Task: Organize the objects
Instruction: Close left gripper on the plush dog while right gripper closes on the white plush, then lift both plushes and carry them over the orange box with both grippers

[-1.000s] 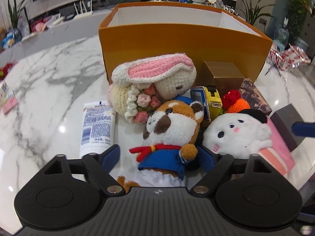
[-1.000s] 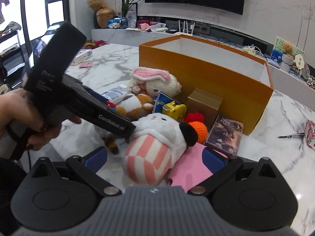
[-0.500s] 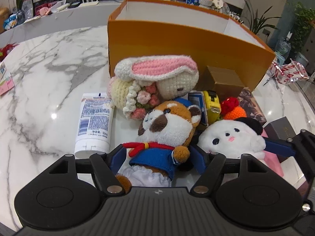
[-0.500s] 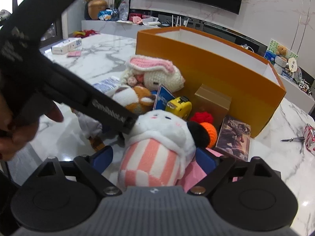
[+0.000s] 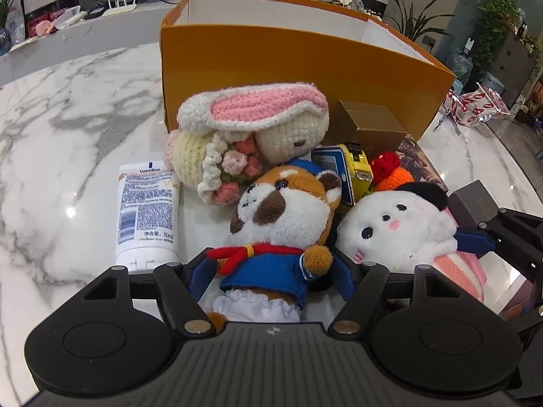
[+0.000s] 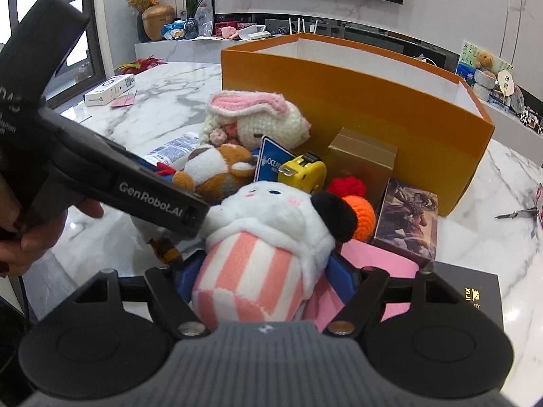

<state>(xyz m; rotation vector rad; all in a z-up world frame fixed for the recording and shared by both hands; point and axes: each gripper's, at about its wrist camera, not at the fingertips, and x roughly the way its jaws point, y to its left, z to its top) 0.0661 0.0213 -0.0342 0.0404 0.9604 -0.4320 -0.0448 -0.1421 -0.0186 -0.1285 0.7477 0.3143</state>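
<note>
On the marble table (image 5: 51, 142), left to right in the left wrist view: a lotion tube (image 5: 147, 215) lying flat, a crochet bunny (image 5: 251, 129) against the orange box (image 5: 305, 68), then the fox plush (image 5: 281, 224), a blue card (image 5: 334, 173), a tape measure (image 5: 359, 166), a gold box (image 5: 370, 123), a red-orange crochet piece (image 5: 390, 173), and the white plush (image 5: 397, 227) at far right.

The left gripper (image 5: 271, 273) is sitting around the fox plush's blue torso, jaws partly closed with the pads touching or just beside its sides; whether it is gripping firmly cannot be told. The fox is lying on its back, long axis running straight out along the fingers, head toward the box.

The right gripper (image 6: 268, 279) is straddling the white plush's (image 6: 271, 237) pink-striped body, jaws narrowed to about its width, contact likely but not certain. Its long axis is also pointing away from the jaws, toward the box (image 6: 356, 101).

The box is lying straight ahead of both grippers, behind the pile, open top facing up. Each hand is nearest its own toy, so each lift looks to be up and forward over the near wall.
</note>
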